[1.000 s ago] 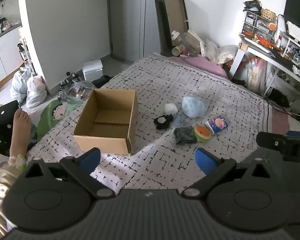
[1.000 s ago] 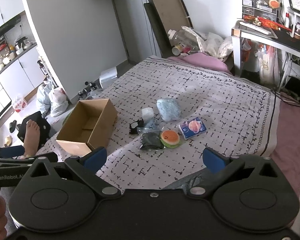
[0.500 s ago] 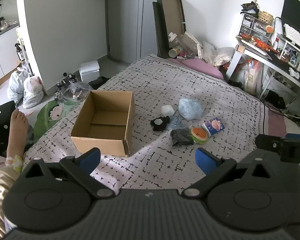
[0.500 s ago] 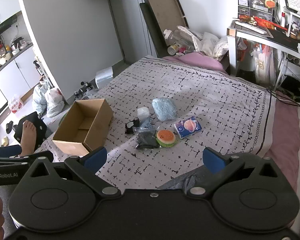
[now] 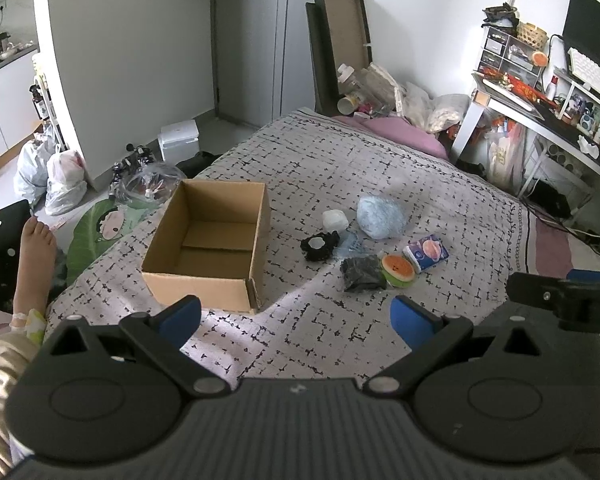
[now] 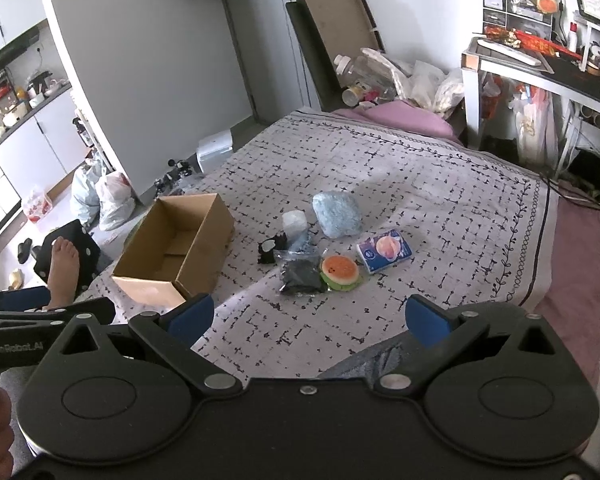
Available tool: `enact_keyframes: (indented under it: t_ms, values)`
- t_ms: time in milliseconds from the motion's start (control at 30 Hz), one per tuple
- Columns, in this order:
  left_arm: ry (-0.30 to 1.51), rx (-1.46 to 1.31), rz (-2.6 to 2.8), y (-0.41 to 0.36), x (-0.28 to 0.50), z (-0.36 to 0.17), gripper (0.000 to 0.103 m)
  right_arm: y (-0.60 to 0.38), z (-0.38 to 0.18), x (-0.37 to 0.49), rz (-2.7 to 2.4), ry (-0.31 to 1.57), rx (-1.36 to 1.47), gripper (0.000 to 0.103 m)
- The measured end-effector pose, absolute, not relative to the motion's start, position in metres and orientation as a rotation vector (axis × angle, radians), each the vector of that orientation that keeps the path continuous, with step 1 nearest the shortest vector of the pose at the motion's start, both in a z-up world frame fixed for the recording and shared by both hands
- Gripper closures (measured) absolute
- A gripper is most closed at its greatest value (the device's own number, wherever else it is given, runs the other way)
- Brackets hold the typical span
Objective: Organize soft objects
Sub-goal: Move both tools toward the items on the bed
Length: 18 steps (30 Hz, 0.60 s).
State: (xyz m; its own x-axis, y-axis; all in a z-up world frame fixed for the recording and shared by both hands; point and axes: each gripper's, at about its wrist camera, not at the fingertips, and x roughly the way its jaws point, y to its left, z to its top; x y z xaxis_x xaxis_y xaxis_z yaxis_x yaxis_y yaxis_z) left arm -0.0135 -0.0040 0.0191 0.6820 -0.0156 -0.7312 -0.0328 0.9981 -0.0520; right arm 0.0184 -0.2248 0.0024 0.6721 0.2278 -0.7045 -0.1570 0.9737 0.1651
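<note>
An open, empty cardboard box (image 5: pixel 208 240) (image 6: pixel 176 248) stands on the patterned bed. To its right lie several soft things: a pale blue bundle (image 5: pixel 381 216) (image 6: pixel 337 215), a small white lump (image 5: pixel 335 220), a black scrunchie-like piece (image 5: pixel 318 245) (image 6: pixel 269 250), a black bundle in clear wrap (image 5: pixel 362 273) (image 6: pixel 302 274), a watermelon-slice toy (image 5: pixel 398 269) (image 6: pixel 340 271) and a blue tissue pack (image 5: pixel 426 252) (image 6: pixel 385 250). My left gripper (image 5: pixel 296 318) and right gripper (image 6: pixel 308 318) are open and empty, held above the bed's near edge, well short of the objects.
The grey patterned bed cover (image 5: pixel 340 160) has a pink sheet (image 6: pixel 580 280) along its right side. A cluttered white desk (image 5: pixel 540 96) stands at the right. Bags (image 5: pixel 56 180) and a person's bare foot (image 5: pixel 34 256) are left of the bed. Bags and bottles (image 5: pixel 380 92) are piled at the bed's far end.
Both grippers have drawn back and up a little, so the box and the soft things look slightly smaller and farther. Nothing on the bed has moved.
</note>
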Motion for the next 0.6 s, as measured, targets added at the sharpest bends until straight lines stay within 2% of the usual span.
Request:
enact_keyframes:
  t_ms: [600]
  values:
    - [0.83,-0.056,-0.033,-0.011,0.005,0.014,0.003,-0.232,-0.006,0.037,0.167,0.793,0.137,0.0]
